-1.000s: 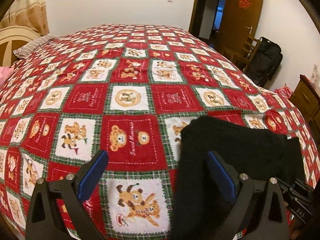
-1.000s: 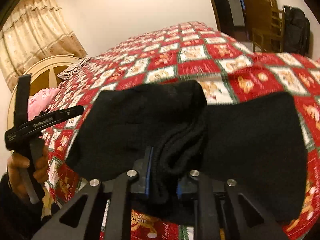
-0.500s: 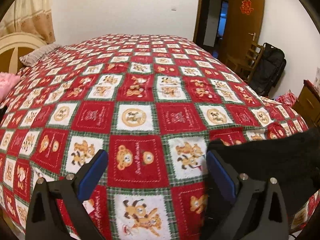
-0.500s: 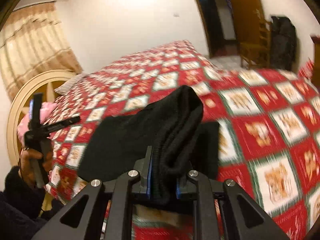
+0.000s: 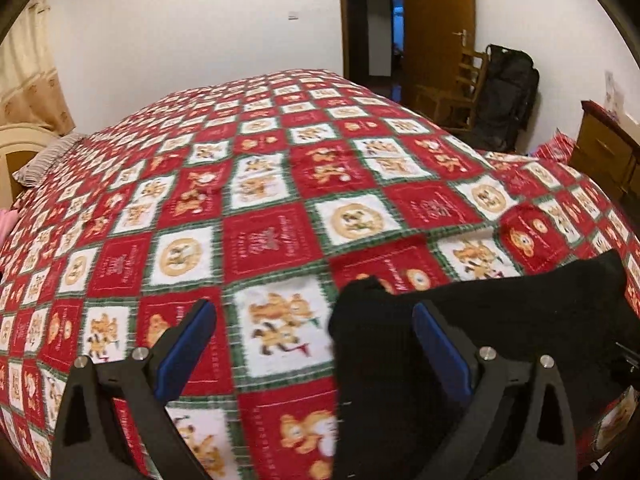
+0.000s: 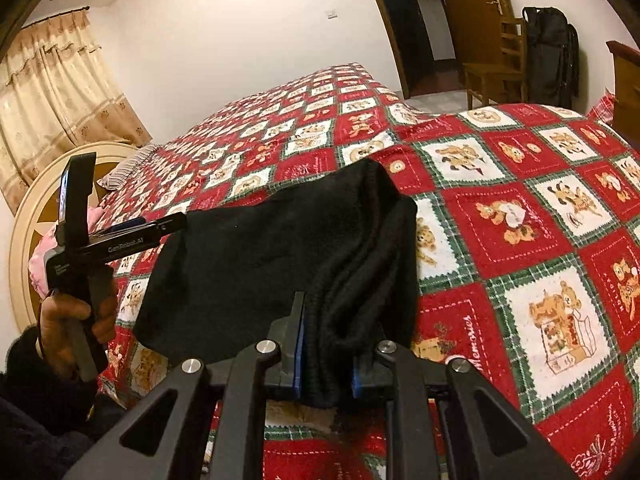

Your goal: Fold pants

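Swung back across the bedspread (image 5: pixel 272 240) since a second ago, the left gripper (image 5: pixel 314 334), black pants (image 5: pixel 500 320) again behind its right finger. Gaped wide over a teddy-bear square, blue pads clear of any cloth. Clamped narrow on a bunched fold of pants (image 6: pixel 288 256), the right gripper (image 6: pixel 325 354), rest of the garment draped out over the bed's near edge. Spotted to the left, a hand (image 6: pixel 72 320) on the other gripper's handle, "GenRobot.AI" printed along its side. Read "Memories" stitched on the quilt. Glimpsed beyond: pillow (image 5: pixel 44 160), open door (image 5: pixel 438 28), wooden chair (image 6: pixel 494 60), black bag (image 5: pixel 506 96), curtain (image 6: pixel 52 92). Blurred, the left view's foreground.
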Motion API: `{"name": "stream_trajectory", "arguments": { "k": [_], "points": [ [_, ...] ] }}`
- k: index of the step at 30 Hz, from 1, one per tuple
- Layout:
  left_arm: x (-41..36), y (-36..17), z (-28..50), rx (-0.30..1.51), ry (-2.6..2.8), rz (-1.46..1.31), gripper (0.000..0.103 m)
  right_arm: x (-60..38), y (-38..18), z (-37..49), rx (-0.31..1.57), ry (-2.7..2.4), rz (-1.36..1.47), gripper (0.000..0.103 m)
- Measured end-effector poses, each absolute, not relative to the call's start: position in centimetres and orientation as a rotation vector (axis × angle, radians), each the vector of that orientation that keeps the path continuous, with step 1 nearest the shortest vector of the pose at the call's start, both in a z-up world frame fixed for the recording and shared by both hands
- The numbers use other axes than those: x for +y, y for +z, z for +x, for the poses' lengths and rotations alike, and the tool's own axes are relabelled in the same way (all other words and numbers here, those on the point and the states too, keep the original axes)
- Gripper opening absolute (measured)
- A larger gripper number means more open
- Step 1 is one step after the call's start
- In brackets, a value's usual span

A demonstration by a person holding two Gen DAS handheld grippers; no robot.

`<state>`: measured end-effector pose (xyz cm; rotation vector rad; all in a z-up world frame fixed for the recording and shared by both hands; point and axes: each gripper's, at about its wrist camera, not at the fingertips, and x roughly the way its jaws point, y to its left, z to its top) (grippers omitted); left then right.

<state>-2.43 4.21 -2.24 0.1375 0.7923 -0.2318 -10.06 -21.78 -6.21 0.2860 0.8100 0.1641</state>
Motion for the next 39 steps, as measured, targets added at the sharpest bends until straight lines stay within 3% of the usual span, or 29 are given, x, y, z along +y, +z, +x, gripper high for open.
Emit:
{"name": "stream_trajectory", "arguments": {
  "k": [10,13,17,23,32,39],
  "points": [
    [3.5,-5.3,-1.4,0.873,-0.188,0.131,0.102,-23.9,-7.8,-9.2,0.857,0.244,0.438,0.016],
    [3.8,-5.8,-1.3,0.886,-0.199,0.112,0.103,-24.3,-7.4,-9.9,0.856,0.252,0.460,0.023],
    [4.6,-4.9,-1.4,0.895,-0.207,0.122,0.102,-24.2,-4.4,-11.5,0.801,0.170,0.356,0.033],
    [8.3,-1.9,-1.8,0.802,-0.118,0.088,0.102,-21.8,-0.5,-9.6,0.687,0.123,0.137,0.033],
    [4.4,-3.5,0.3,0.845,-0.128,0.133,0.101,-17.5,-5.0,-2.5,0.782,0.084,-0.136,0.031],
    [3.7,-6.8,2.7,0.929,-0.067,0.153,0.101,-19.0,-6.4,-0.6,0.797,0.046,-0.100,0.029]
  ]
}}
